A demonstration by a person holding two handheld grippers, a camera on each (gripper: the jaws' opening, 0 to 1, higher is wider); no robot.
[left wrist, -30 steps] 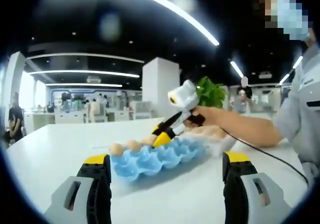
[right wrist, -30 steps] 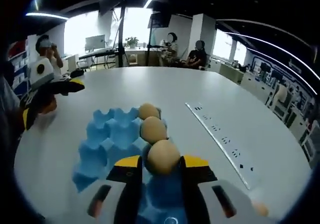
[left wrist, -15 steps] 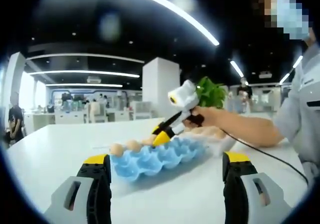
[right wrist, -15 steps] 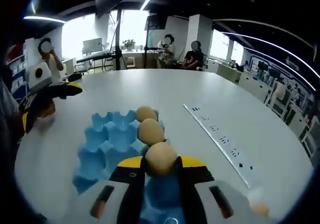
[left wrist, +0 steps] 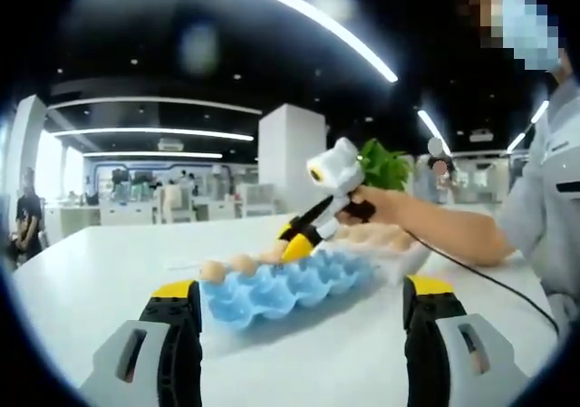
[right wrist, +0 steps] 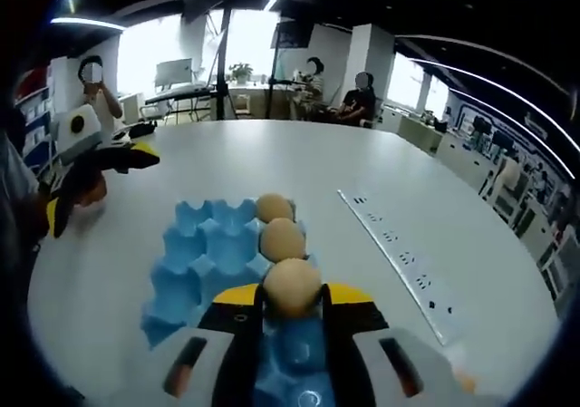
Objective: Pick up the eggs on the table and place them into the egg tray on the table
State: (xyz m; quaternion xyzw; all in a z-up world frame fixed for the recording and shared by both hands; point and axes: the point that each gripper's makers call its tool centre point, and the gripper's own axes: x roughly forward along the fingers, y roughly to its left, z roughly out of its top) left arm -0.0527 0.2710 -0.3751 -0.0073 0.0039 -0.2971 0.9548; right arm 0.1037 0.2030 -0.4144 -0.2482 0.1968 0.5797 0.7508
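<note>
Blue moulded pulp makes up the tray [right wrist: 213,262], which lies on the white table [right wrist: 299,167] in the lower middle of the right gripper view, its long side running up and away from the camera. Two eggs already sit in the cups along its right edge, a far egg [right wrist: 274,208] and a near egg [right wrist: 282,238], so that row is being filled from the far end toward the camera. The right claw [right wrist: 292,300] pinches a third egg [right wrist: 291,285] between its yellow-tipped jaws, directly over the next cups of that same row at the bottom centre of the frame; holding it there lines it up with the next free place, I judge. Whether the egg already touches the tray I cannot tell.

In the left gripper view the left claw [left wrist: 304,294] is spread wide with nothing between its jaws, sitting low over the table at the bottom of the frame with the tray between the jaw tips and beyond them; it seems parked out of the way, well short of the tray. In that view the right claw hangs tilted over the tray's far side, right of centre, gripped by the person's hand [left wrist: 364,209].

A power strip [right wrist: 399,260] lies on the table to the right of the tray, clear of the work. A small egg-coloured shape at the lower right edge is too blurred to name
</note>
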